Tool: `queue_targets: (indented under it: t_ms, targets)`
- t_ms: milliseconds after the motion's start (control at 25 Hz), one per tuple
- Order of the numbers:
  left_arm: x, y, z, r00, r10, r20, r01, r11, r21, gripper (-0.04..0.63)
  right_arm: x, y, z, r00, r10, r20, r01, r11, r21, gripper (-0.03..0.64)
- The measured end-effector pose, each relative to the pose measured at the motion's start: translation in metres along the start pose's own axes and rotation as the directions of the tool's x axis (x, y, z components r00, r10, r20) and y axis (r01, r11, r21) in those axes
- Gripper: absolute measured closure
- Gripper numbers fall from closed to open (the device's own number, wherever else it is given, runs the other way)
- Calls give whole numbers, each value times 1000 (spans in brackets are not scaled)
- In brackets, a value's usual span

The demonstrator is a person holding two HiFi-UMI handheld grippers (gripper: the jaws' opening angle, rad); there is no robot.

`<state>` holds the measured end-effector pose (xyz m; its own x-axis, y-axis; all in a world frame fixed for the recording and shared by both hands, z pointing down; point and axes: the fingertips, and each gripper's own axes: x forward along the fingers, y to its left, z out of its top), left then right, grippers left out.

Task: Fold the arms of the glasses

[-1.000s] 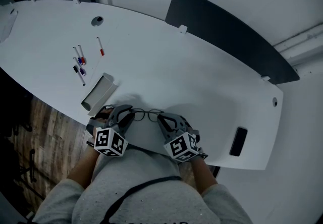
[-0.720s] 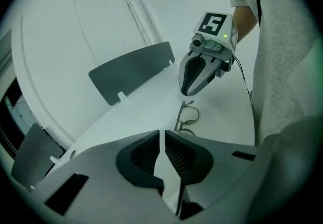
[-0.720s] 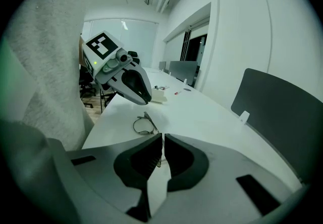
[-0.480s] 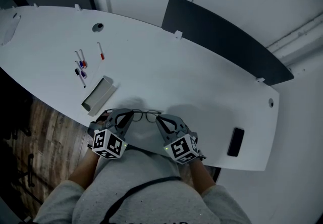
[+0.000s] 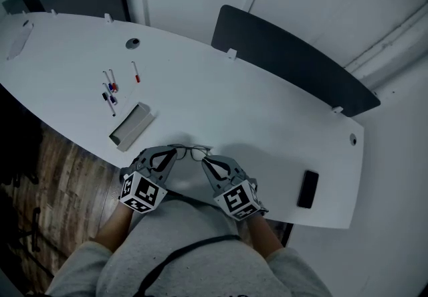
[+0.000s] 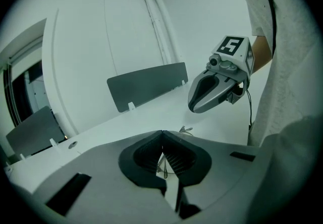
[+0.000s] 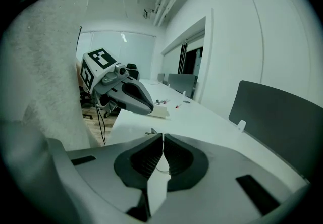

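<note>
- The big white table (image 5: pixel 254 108) fills most of the head view. It looks the same as a second ago.
- A dark panel (image 5: pixel 287 65) stands up along the far edge of the table.
- The left gripper (image 5: pixel 175 153) is at the near edge of the table. A second ago its jaws were wide apart. They have just been closing, and now they are pressed together with a thin wire of the glasses between them.
- The right gripper (image 5: pixel 204 159) is just beside the left one, and their tips point at each other. Its jaws are pressed together on the other end of the glasses, as they were before.
- A long open box (image 5: pixel 130 126) lies on the table near the left gripper. Its inside looks plain grey, and I cannot tell what is in it.
- A black phone (image 5: pixel 307 188) lies flat near the right end of the table, well apart from the grippers.
- A few pens (image 5: pixel 109 91) lie past the box. They have not moved.
- The glasses (image 5: pixel 190 150) hang between the two gripper tips, by the near edge of the table. They are too small to show how the arms sit, or if they touch the table.
</note>
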<state>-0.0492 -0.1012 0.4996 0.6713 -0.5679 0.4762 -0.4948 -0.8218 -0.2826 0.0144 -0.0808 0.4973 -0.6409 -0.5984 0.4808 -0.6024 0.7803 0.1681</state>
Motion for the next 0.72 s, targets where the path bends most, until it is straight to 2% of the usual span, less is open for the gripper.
queue_targets:
  t_ms: [160,280,400,720]
  targets:
    - [-10,-11,5,1000,18,18,-18,1000,-7,580,-10,11,2,1000,5,10,-5,1000,-17,591]
    - [-17,-17,9,999,30,41,-28,998,-48,580,-17,18,5,1000,5,26,-4,1000,-16,591]
    - [-26,-22,13,996,53,66,-46,993,-105,580,-26,25,6,999,4,53,-5,1000,15,591]
    - [-48,-44,21,990,99,98,-81,982,-168,580,-50,44,11,993,18,119,-30,994,102,591]
